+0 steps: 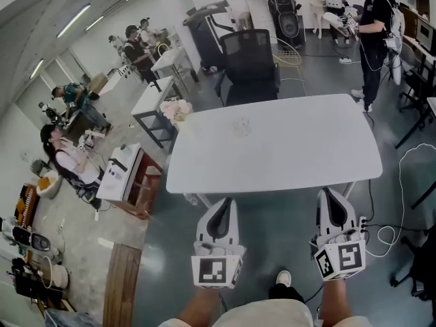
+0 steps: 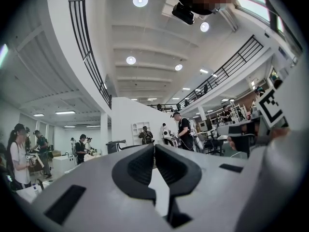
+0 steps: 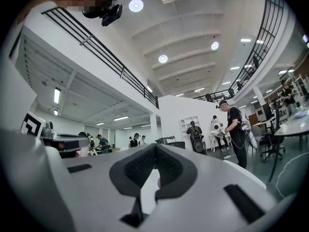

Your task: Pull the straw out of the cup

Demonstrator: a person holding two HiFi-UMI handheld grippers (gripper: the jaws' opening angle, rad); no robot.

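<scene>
We locate the cup (image 1: pixel 242 125) on the far half of the white table (image 1: pixel 306 148), near the edge that faces the black office chair (image 1: pixel 250 60). It shows only as a faint clear outline in the head view. At this size we cannot make out the straw, so we cannot tell its long axis or which way it points. The left gripper (image 1: pixel 224 201) and the right gripper (image 1: pixel 328 192) are held side by side near the table's near edge, both aimed toward the table and well apart from the cup. In the left gripper view, the jaws of the left gripper (image 2: pixel 153 145) are pressed together at the tips with nothing between them. In the right gripper view, the jaws of the right gripper (image 3: pixel 154 146) likewise meet at the tips and pinch nothing. The tabletop is plain, smooth and white, and it stands on a grey floor (image 1: pixel 286 237). The room is a tall open hall with round ceiling lights (image 2: pixel 140 0) and an upper gallery behind a black railing (image 3: pixel 96 47). People work at benches (image 1: pixel 68 162) to the left, and one person (image 1: pixel 373 39) stands beyond the table's far right corner. The only print we can make out is the black-and-white square marker on the left cube (image 1: pixel 212 270) and on the right cube (image 1: pixel 340 259).
</scene>
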